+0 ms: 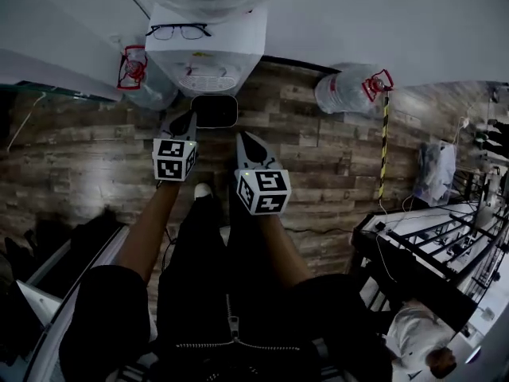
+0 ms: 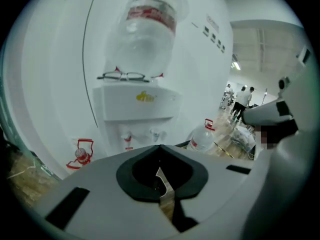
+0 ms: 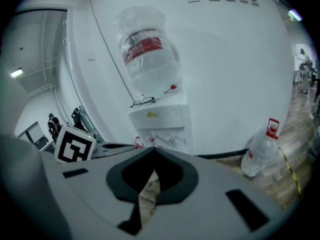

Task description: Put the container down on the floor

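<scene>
Our left gripper (image 1: 188, 120) and right gripper (image 1: 245, 140) are clenched, empty. The container (image 1: 213, 111) sits on the floor (image 1: 318, 157); we judge the task done.

Matt wood-plank floor (image 1: 318, 161), glossy white plastic dispenser (image 1: 208, 54)

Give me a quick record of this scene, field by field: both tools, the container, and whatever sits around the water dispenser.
left tool: shut, empty
right tool: shut, empty, beside the left one
white water dispenser: against the wall, clear inverted bottle on top
black-framed glasses: lying on the dispenser's top
dark rounded-square container: on the wood-plank floor in front of the dispenser, held by neither tool
clear water jugs with red handles: one left of the dispenser, one right, both on the floor by the wall
</scene>
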